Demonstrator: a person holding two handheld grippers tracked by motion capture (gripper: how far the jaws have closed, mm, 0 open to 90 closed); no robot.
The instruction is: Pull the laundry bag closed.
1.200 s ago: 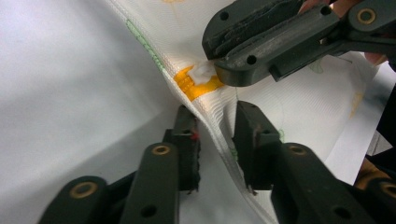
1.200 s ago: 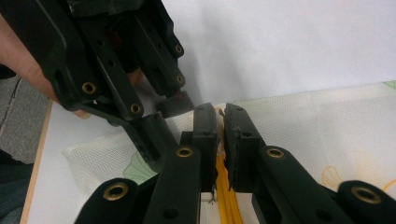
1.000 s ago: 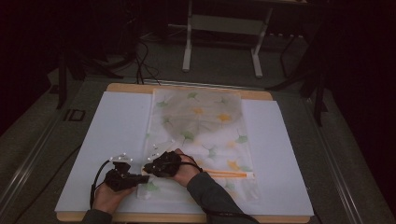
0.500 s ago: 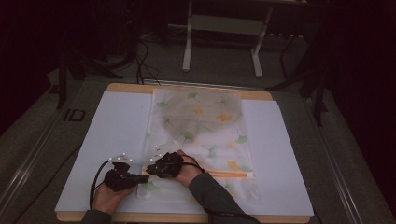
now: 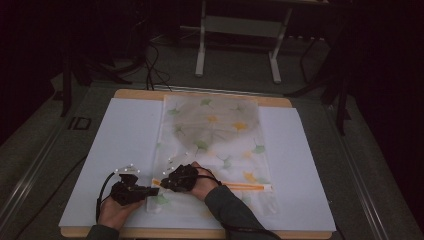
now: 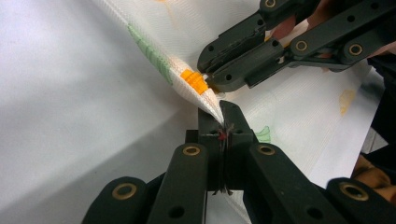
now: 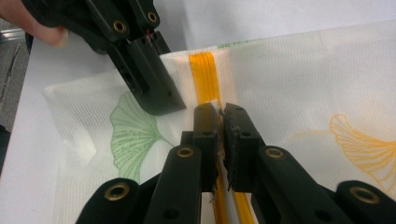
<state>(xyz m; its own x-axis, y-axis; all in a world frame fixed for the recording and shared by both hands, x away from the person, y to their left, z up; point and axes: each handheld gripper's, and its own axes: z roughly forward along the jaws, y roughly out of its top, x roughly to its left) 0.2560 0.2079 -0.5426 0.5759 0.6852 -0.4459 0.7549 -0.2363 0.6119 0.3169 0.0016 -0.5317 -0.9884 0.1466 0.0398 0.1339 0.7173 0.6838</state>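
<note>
While the mesh zipper bag lies flat on the white-covered desk, left hand-held gripper is clamped on its near-left corner and right hand-held gripper on the orange zipper. Dark room, grey floor.

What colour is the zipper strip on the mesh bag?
Orange: the zipper strip crosses the white, ginkgo-leaf-printed mesh bag, clearest in the right gripper view.
</note>
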